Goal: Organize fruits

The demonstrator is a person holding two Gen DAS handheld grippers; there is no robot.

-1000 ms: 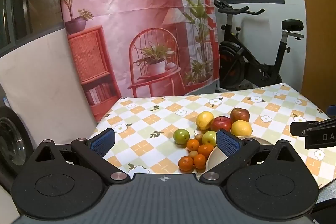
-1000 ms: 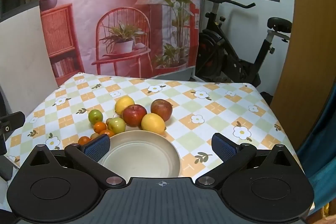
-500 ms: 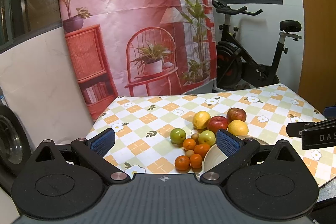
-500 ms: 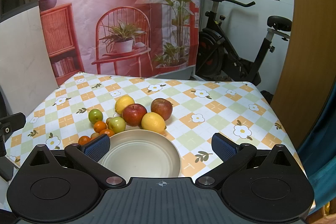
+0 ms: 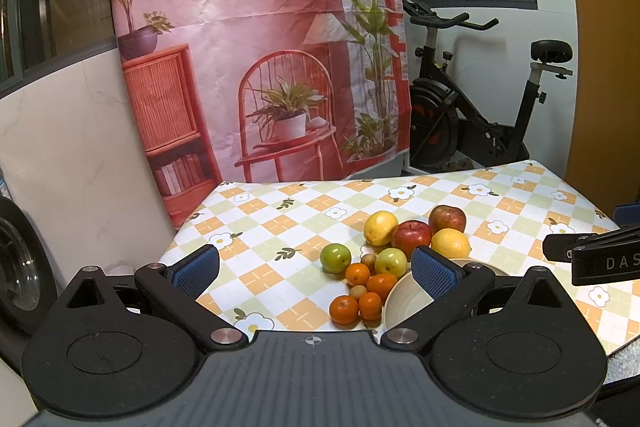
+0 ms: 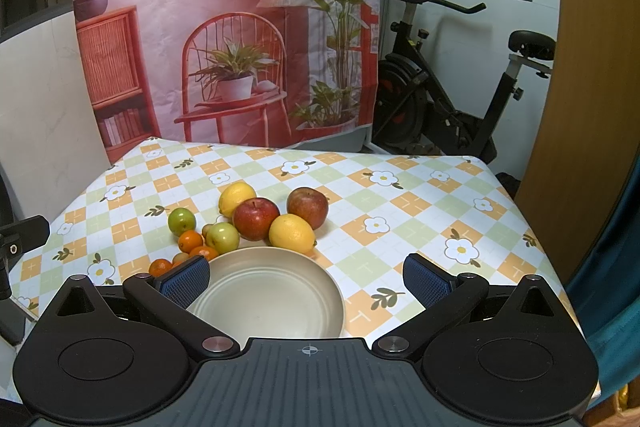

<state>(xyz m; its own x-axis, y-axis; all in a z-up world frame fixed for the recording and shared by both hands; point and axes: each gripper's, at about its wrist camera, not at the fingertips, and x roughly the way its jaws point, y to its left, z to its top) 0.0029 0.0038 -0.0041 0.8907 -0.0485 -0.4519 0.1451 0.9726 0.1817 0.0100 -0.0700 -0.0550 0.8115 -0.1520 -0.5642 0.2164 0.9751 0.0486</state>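
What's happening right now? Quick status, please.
Left gripper open, right gripper open, both empty. Bowl empty; fruits piled on the tablecloth behind it. Nothing in the way.

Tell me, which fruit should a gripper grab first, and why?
Probably the right gripper should reach forward to the yellow lemon. Both grippers are open and hold nothing, the bowl has no fruit in it yet, and that lemon lies just beyond the bowl's far rim, nearest the right gripper. The left gripper faces the small oranges instead.
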